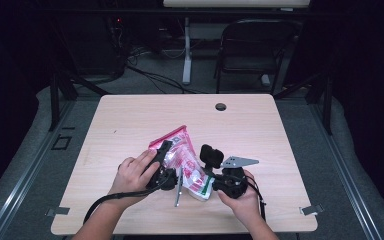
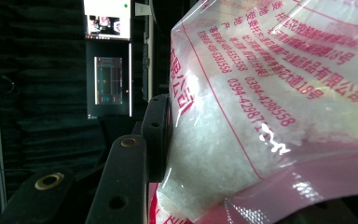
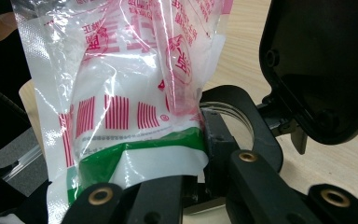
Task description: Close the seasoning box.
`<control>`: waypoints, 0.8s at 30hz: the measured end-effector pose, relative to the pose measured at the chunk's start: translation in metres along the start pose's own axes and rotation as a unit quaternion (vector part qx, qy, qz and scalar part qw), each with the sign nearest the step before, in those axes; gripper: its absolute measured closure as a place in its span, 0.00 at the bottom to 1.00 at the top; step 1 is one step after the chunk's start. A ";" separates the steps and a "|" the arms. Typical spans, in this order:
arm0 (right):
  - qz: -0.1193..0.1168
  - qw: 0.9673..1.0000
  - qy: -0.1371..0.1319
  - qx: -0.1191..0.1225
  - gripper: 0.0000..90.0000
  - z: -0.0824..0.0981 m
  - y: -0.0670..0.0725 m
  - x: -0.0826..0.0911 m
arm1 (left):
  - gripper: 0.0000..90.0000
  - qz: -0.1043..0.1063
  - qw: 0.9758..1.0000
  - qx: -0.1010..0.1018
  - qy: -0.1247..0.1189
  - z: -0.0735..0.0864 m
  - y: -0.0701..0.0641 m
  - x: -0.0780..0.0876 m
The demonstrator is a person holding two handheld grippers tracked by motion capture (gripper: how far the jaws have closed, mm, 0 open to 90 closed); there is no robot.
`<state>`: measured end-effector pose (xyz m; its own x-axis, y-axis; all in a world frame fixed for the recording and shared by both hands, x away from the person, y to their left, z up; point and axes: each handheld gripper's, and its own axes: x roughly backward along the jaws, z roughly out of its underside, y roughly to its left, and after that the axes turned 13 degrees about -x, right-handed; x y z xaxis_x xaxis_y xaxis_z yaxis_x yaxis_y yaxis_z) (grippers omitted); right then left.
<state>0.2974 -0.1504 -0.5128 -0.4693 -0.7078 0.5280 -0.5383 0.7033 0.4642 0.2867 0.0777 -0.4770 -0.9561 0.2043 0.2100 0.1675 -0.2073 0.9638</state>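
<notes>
A: What is in hand?

B: One plastic bag (image 1: 185,162), glossy and crinkled, clear with pink-red printing and a green band near one end, full of white grainy stuff. It sits over the near middle of the table (image 1: 130,115), between the two grippers.

A: How do the jaws stand?

B: The left gripper (image 1: 166,161) is clamped on the bag: in the left gripper view a black pad (image 2: 157,137) presses flat into the film and dents it. The right gripper (image 1: 215,175) has the bag's green end (image 3: 135,156) between its jaws, but I cannot tell if the pads press on it.

A: Anything else, counted?

B: Two hands, one per gripper, and one grey three-cornered plate (image 1: 238,162) on the right one. The table is pale wood grain with rounded corners and one dark round hole (image 1: 221,106) near the far edge.

A: Room to move?

B: Bare wood lies on every side of the bag, widest toward the far edge. One black chair (image 1: 252,47) stands well beyond the table.
</notes>
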 end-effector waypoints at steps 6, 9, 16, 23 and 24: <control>-0.002 1.000 0.000 -0.001 0.94 0.000 -0.001 0.000 | 0.75 0.000 1.000 -0.001 0.001 0.000 0.000 0.000; 0.000 1.000 0.001 -0.001 0.97 0.000 0.000 0.000 | 0.75 0.000 1.000 0.001 -0.002 -0.001 0.000 0.000; -0.006 1.000 0.012 -0.003 1.00 0.001 -0.001 -0.004 | 0.75 -0.005 1.000 -0.003 -0.004 -0.004 0.002 0.004; -0.018 0.999 0.017 -0.020 1.00 0.000 -0.004 -0.004 | 0.75 -0.007 1.000 -0.016 -0.001 -0.005 0.003 0.005; -0.019 0.999 0.017 -0.020 1.00 0.001 -0.004 -0.004 | 0.75 -0.010 1.000 -0.021 -0.001 -0.005 0.003 0.005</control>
<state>0.3010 -0.1502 -0.5172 -0.4246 -0.7317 0.5332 -0.5261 0.6787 0.5124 0.2816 0.0729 -0.4735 -0.9587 0.2105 0.1914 0.1384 -0.2428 0.9602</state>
